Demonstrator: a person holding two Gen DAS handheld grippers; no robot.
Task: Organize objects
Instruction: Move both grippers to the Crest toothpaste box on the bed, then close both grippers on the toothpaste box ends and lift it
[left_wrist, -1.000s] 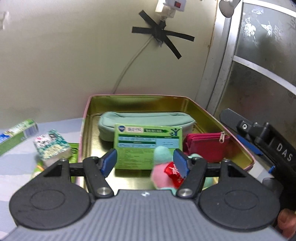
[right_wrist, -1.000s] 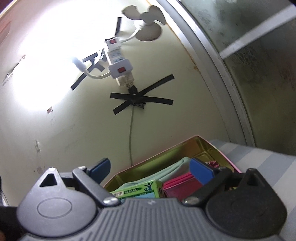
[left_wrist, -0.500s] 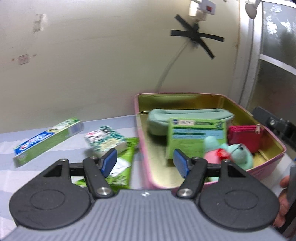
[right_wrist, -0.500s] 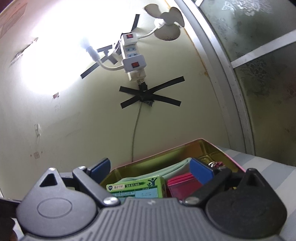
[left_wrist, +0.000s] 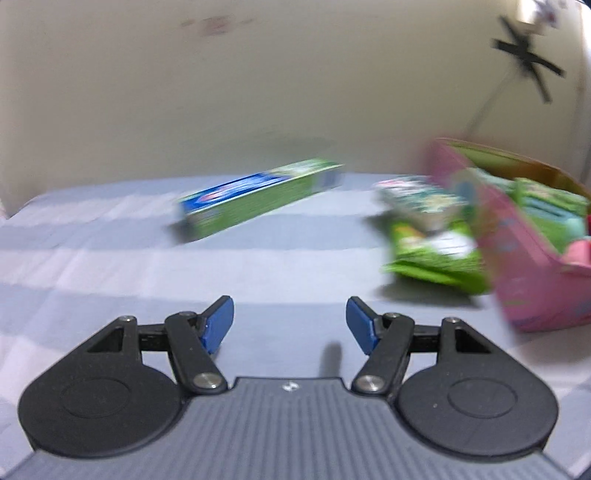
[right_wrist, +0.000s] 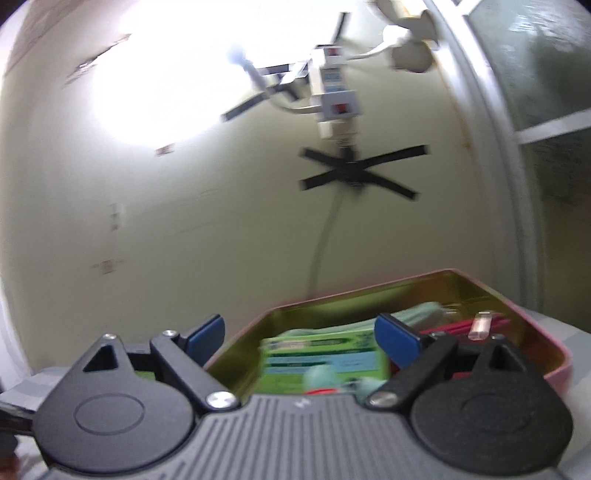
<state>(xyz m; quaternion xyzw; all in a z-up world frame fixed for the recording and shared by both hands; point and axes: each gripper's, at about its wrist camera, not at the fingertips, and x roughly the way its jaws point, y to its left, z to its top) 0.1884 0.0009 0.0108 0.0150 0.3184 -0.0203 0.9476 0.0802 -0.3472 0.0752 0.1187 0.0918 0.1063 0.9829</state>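
Note:
A green and blue toothpaste box (left_wrist: 258, 195) lies on the striped grey cloth, ahead of my left gripper (left_wrist: 290, 325), which is open with nothing between its blue pads. To the right a green packet (left_wrist: 432, 254) and a small patterned pack (left_wrist: 417, 203) lie beside the pink tin (left_wrist: 532, 288). In the right wrist view the tin (right_wrist: 369, 291) shows its gold inside, holding a green box (right_wrist: 321, 358), a mint pouch (right_wrist: 417, 314), a red purse (right_wrist: 469, 326) and a plush toy (right_wrist: 325, 380). My right gripper (right_wrist: 301, 339) hangs over the tin, its jaws closing on nothing.
A cream wall (left_wrist: 258, 92) rises behind the cloth, with a cable taped on by black strips (right_wrist: 360, 173) and a power strip (right_wrist: 336, 99) above. A frosted glass door (right_wrist: 546, 147) stands at the right.
The left gripper has swung left, away from the tin, and lower over the cloth, so the toothpaste box now lies ahead. The right gripper shifted slightly and rolled; its jaws have narrowed a little.

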